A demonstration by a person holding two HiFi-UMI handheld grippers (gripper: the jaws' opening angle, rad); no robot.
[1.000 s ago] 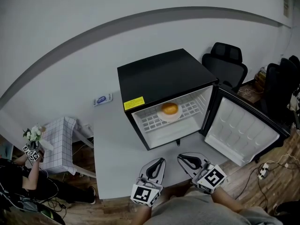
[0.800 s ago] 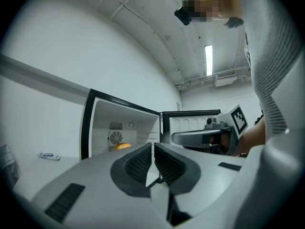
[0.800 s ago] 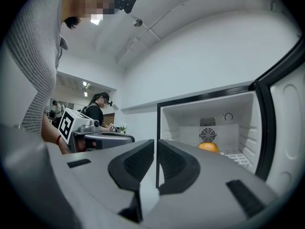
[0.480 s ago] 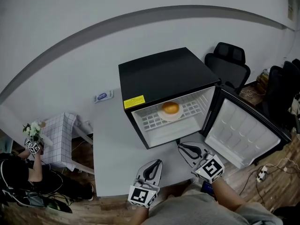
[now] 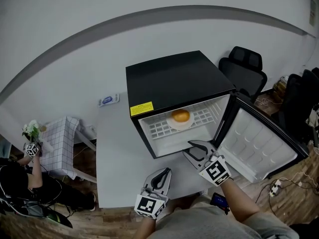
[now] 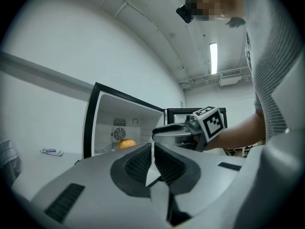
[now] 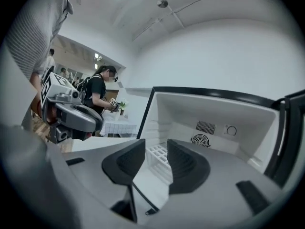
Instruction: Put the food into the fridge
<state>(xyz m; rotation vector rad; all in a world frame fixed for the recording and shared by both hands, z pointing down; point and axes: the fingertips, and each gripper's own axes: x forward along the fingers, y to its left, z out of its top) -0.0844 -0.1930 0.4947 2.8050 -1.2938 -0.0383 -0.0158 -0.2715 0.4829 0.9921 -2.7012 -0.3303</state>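
Observation:
A black mini fridge (image 5: 174,78) stands on the grey table (image 5: 117,153), its door (image 5: 256,143) swung open to the right. An orange bun (image 5: 180,115) rests on a white plate (image 5: 180,126) on the wire shelf inside; it also shows in the left gripper view as the bun (image 6: 126,143). My right gripper (image 5: 187,148) hovers at the lower front of the fridge opening. Its jaws have just been opening, and nothing is between them (image 7: 156,149). My left gripper (image 5: 167,171) stays low over the table's near edge, shut and empty (image 6: 153,149).
A small blue-and-white packet (image 5: 108,101) lies on the table left of the fridge. Black office chairs (image 5: 244,66) stand behind the door. A side table with a checked cloth (image 5: 57,143) and another person (image 5: 20,178) are at the far left.
My right gripper has moved up and left from beside the left gripper to the fridge opening, rolled, and its jaws have parted. The left gripper has hardly moved.

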